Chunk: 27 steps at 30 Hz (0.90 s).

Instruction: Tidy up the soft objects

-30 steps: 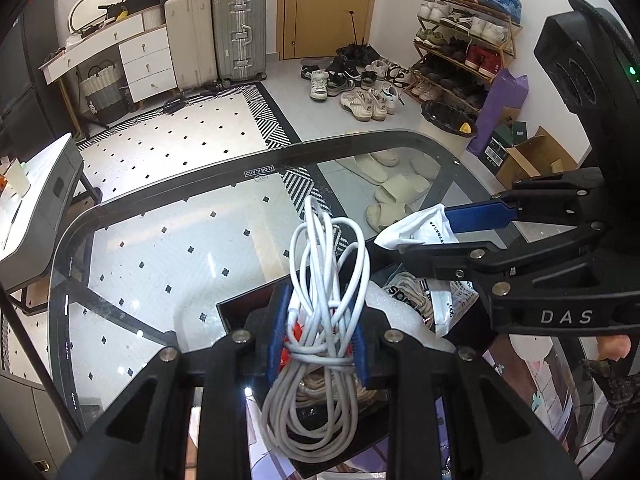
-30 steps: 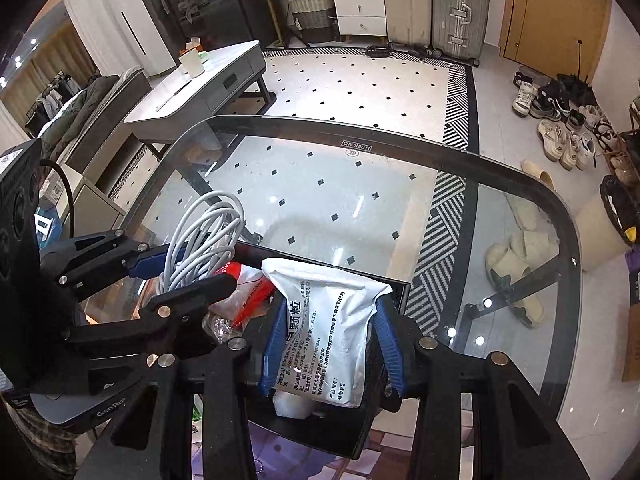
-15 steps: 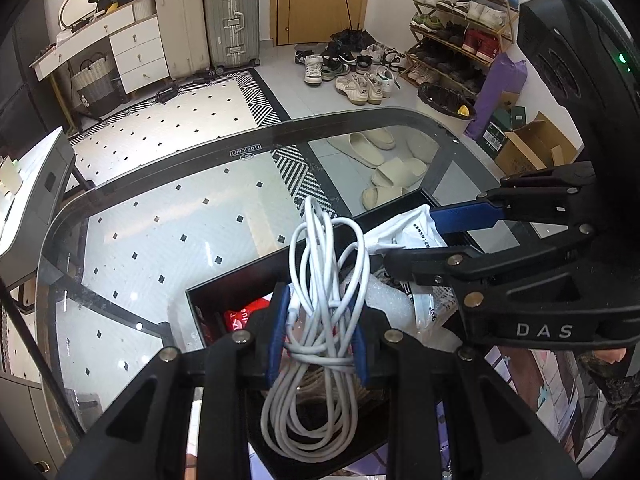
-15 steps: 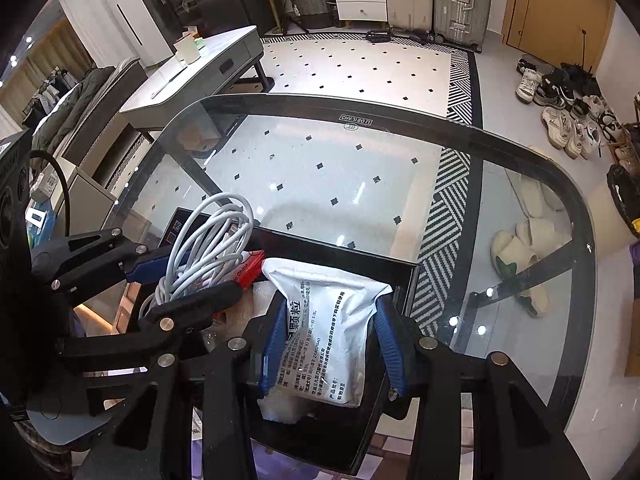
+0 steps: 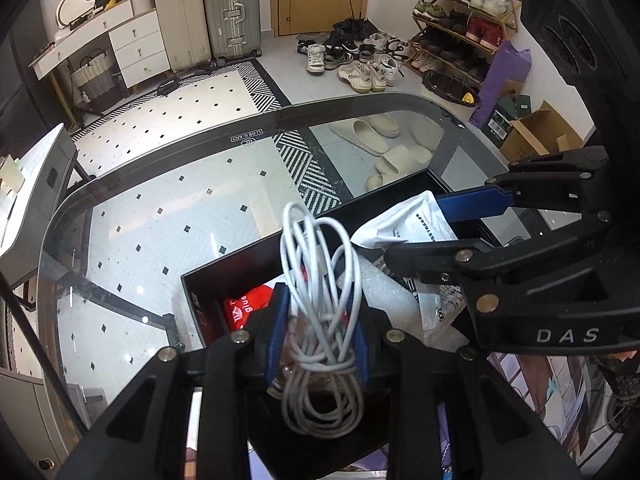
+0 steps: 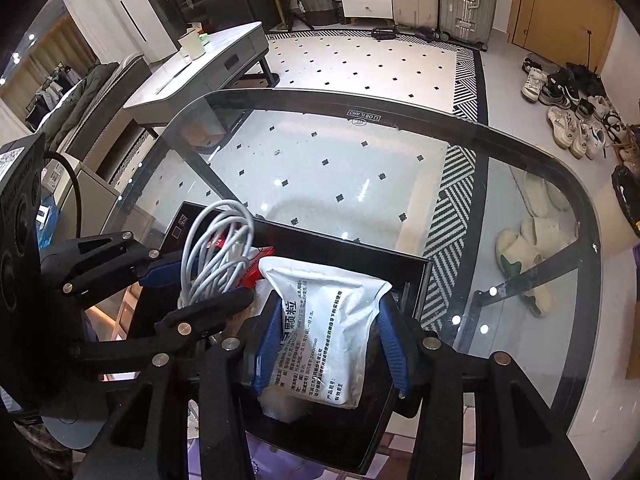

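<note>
My left gripper [image 5: 318, 332] is shut on a coiled white cable [image 5: 320, 280] and holds it above a black box [image 5: 224, 276] on the glass table. My right gripper [image 6: 328, 332] is shut on a white printed pouch [image 6: 324, 320] over the same black box [image 6: 416, 268]. In the left wrist view the pouch [image 5: 408, 224] sits between the right gripper's blue fingers [image 5: 468, 206]. In the right wrist view the cable [image 6: 216, 248] and left gripper show at the left. A red packet [image 5: 248, 308] and white foam [image 5: 384, 296] lie in the box.
The glass table's rim [image 5: 172, 152] curves around the far side. Below it are slippers [image 5: 380, 136] on the patterned floor. Suitcases [image 5: 208, 12], a shoe rack [image 5: 460, 8] and a grey side table [image 6: 208, 64] stand farther off.
Both grippers have risen and drawn back a little with their loads, so more of the black box and its red packet shows. Both grips are unchanged.
</note>
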{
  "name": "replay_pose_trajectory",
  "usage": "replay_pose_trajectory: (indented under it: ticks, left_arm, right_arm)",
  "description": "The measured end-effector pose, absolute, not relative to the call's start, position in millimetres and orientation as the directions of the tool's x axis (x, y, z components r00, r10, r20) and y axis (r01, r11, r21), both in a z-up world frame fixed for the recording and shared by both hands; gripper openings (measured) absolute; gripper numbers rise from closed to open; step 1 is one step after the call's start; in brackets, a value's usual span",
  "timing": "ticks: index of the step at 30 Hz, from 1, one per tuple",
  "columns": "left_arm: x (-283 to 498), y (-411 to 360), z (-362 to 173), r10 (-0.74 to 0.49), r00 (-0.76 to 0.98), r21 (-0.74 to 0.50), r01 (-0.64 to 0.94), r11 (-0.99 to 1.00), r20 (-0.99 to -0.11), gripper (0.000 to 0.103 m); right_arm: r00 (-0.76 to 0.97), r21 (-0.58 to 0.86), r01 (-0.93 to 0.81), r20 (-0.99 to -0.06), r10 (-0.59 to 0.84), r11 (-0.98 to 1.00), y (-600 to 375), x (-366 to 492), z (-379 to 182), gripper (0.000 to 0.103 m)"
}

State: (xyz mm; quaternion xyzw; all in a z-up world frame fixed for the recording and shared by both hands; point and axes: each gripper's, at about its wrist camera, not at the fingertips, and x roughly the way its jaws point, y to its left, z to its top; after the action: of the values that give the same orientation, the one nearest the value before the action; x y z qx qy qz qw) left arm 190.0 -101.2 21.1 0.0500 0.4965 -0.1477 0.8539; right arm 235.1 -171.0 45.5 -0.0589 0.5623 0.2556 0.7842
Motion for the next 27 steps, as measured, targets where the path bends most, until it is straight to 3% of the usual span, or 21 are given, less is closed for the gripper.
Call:
replay_pose_trajectory:
  ticks: [5,10,12,13,16,19,21,23,27]
  left_arm:
    - [186,-99,26,-0.210,0.470,-0.066,0.304,0.950,-0.857,0.055]
    - [184,-95,31,-0.214,0.473,-0.070,0.304,0.950,-0.855,0.061]
    - [181,-93,34,-0.216,0.479,-0.071,0.303,0.950,-0.851,0.071]
    - [179,-93,36,-0.219,0.485,-0.071,0.306,0.949,-0.846,0.075]
    - [175,-93,40,-0.209,0.492,-0.057,0.306,0.950,-0.845,0.077]
    - [170,-92,43,-0.214,0.495,-0.059,0.309,0.949,-0.842,0.088]
    - [168,-90,44,-0.223,0.487,-0.069,0.313,0.947,-0.845,0.089]
    - [165,-91,44,-0.232,0.474,-0.079,0.321,0.944,-0.849,0.097]
    - [157,-88,46,-0.227,0.480,-0.072,0.320,0.945,-0.848,0.098]
  right_arm:
    - [0.244,0.198,-0.462,-0.909,0.339,0.865,-173,232,50,0.054]
    - [0.264,0.200,-0.457,-0.900,0.346,0.867,-177,227,61,0.073]
    - [0.282,0.190,-0.455,-0.896,0.343,0.870,-180,224,67,0.080]
    - [0.286,0.191,-0.453,-0.894,0.345,0.871,-181,224,69,0.080]
    - [0.295,0.193,-0.445,-0.891,0.346,0.875,-187,220,73,0.081]
    - [0.299,0.191,-0.440,-0.890,0.344,0.877,-192,214,76,0.083]
    - [0.302,0.187,-0.438,-0.891,0.339,0.880,-195,210,76,0.086]
    - [0.305,0.189,-0.435,-0.889,0.341,0.881,-198,205,77,0.087]
    - [0.310,0.185,-0.429,-0.889,0.337,0.884,-203,196,78,0.090]
